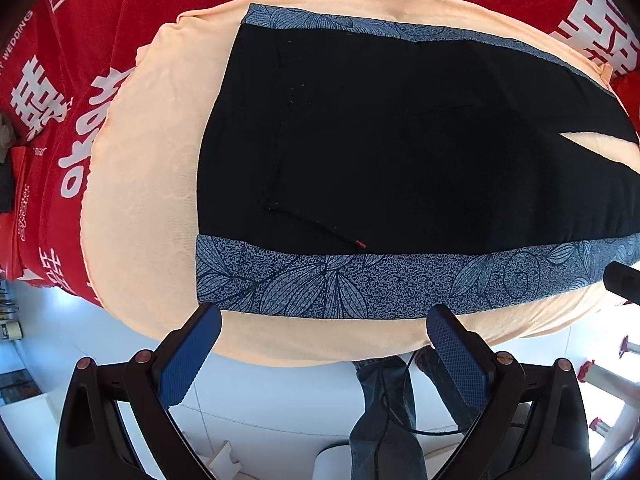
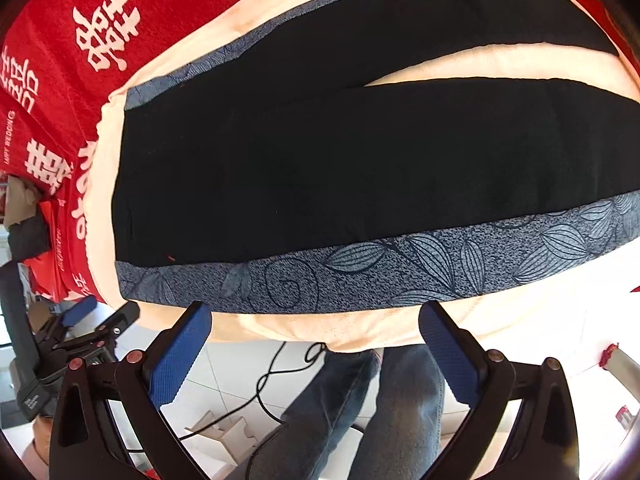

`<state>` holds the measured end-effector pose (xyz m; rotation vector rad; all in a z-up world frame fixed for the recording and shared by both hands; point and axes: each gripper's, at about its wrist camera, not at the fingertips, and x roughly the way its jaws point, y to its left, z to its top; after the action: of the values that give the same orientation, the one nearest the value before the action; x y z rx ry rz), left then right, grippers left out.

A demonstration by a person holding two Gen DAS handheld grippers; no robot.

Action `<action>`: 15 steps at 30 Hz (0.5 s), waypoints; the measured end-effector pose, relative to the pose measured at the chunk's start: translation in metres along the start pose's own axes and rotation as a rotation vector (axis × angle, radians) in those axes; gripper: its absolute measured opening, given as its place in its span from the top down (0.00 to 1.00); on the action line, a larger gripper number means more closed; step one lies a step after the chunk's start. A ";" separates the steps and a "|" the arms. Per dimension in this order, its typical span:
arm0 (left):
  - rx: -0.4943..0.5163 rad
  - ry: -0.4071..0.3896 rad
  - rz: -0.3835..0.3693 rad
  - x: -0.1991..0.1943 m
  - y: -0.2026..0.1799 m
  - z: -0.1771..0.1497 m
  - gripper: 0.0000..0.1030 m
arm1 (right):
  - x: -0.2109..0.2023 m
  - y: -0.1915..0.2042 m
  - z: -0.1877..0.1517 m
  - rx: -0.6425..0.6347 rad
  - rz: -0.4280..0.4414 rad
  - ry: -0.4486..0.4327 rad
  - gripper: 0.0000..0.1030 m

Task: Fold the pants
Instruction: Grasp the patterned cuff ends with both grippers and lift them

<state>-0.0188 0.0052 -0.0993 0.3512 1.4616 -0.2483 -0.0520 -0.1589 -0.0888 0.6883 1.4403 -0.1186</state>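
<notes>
A red cloth with white characters point(image 1: 120, 20) covers the worktop, filling the upper left of both views, and a peach blanket point(image 1: 136, 168) lies over it. The black pants point(image 1: 400, 140) with blue leaf-print side bands lie spread flat on the blanket across mid-frame, legs parted toward the right. At the bottom of each view, the left gripper point(image 1: 324, 320) and right gripper point(image 2: 316, 318) hang released, fingers wide apart, just off the near band.

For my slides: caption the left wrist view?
Open left gripper poised at the patterned side stripe of unfolded black pants.
</notes>
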 end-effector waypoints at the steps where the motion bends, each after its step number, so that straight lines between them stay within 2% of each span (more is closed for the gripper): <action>1: -0.002 -0.005 -0.009 0.001 0.000 0.001 0.00 | 0.000 -0.001 0.000 0.002 0.016 -0.006 0.00; 2: -0.007 -0.019 -0.026 0.002 0.003 0.001 0.00 | 0.001 -0.001 0.000 0.004 0.044 -0.013 0.00; 4: -0.027 -0.066 -0.075 -0.001 0.008 0.000 0.00 | 0.004 -0.001 -0.001 0.008 0.165 -0.024 0.00; 6: -0.076 -0.116 -0.174 -0.002 0.020 -0.004 0.00 | 0.011 0.000 -0.006 0.017 0.304 -0.009 0.00; 7: -0.099 -0.124 -0.213 0.000 0.025 -0.006 0.00 | 0.020 -0.001 -0.009 0.033 0.386 0.009 0.00; 9: -0.158 -0.119 -0.301 0.009 0.038 -0.012 0.00 | 0.041 -0.001 -0.019 0.066 0.490 0.058 0.00; 10: -0.177 -0.112 -0.325 0.015 0.043 -0.015 0.00 | 0.052 0.000 -0.024 0.076 0.514 0.079 0.07; 11: -0.198 -0.104 -0.349 0.022 0.049 -0.020 0.00 | 0.066 0.000 -0.030 0.088 0.526 0.103 0.23; 13: -0.226 -0.088 -0.377 0.035 0.056 -0.029 0.00 | 0.090 0.001 -0.040 0.112 0.541 0.147 0.41; 15: -0.251 -0.066 -0.408 0.047 0.060 -0.037 0.00 | 0.113 -0.002 -0.048 0.146 0.557 0.169 0.41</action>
<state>-0.0264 0.0768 -0.1435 -0.1609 1.4700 -0.3937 -0.0762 -0.0999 -0.1936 1.2186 1.3577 0.2762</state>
